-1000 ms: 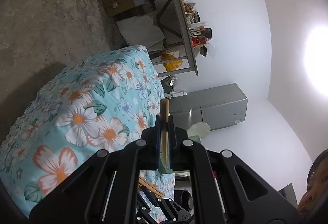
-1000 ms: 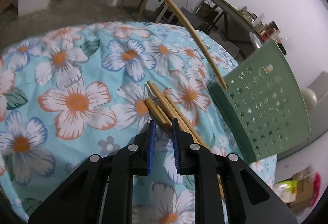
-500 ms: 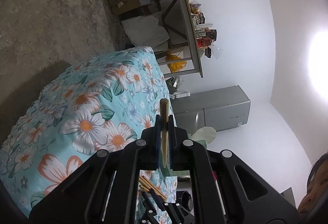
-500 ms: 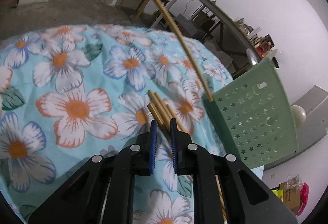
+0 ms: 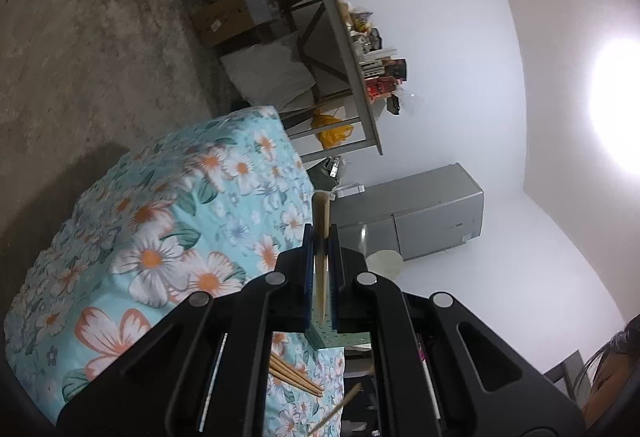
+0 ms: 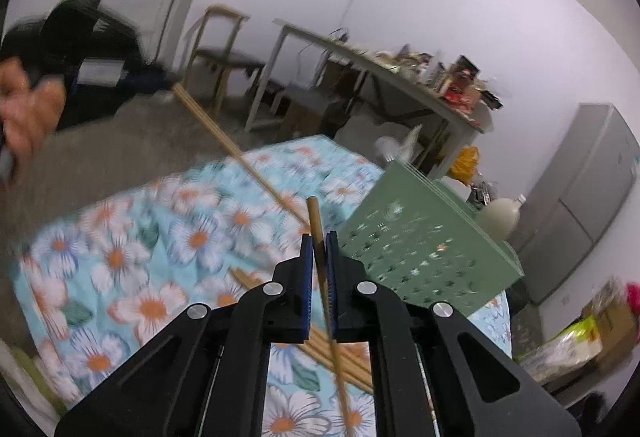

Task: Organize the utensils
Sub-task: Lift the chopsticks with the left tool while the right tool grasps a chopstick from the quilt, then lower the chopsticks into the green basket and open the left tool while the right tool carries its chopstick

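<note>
Chopstick (image 6: 320, 237) pinched in right gripper (image 6: 319, 257) (above floral cloth (image 6: 160, 237)).

Open floral cloth (image 6: 120, 257) from 8 to 10 o'clock; green perforated basket (image 6: 424, 245) blocking at 2 o'clock, loose chopsticks (image 6: 344, 357) lying at 6 o'clock, long stick (image 6: 236, 153) slanting across 11 o'clock

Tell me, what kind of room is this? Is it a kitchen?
Probably a room in someone's home, maybe a plain kitchen or storeroom. There is a grey fridge, a long table piled with jars and packets, and a small table under a flowery cloth with chopsticks on it.
</note>
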Demonstrator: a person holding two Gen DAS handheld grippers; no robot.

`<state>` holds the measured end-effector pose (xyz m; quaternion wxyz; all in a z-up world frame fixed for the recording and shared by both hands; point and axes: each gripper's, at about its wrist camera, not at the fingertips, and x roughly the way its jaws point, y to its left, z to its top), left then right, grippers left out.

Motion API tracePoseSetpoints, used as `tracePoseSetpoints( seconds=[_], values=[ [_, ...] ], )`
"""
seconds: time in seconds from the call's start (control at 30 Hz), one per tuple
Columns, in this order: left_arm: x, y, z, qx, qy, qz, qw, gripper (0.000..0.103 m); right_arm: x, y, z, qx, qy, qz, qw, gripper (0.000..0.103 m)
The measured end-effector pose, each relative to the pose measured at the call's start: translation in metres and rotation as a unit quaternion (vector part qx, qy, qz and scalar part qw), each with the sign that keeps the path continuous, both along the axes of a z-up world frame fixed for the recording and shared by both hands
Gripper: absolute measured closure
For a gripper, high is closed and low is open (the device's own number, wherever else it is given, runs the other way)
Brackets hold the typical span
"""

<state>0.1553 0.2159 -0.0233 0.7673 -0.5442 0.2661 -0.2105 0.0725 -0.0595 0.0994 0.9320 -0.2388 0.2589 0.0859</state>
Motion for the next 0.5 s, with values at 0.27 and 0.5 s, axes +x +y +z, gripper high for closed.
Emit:
tracePoseSetpoints(
  seconds=[0.27,0.5],
  values=[
    [-0.012,-0.010,0.035,0.028,-0.040,-0.002,0.9988,0.098,0.001,-0.036,0.039,0.081,-0.034,-0.027,0.996,0.097],
    [-0.024,-0.021,0.072,0.051,-0.080,-0.007,0.9955,0.098,-0.007,-0.060,0.064,0.134,-0.063,-0.034,0.988,0.097]
  ],
)
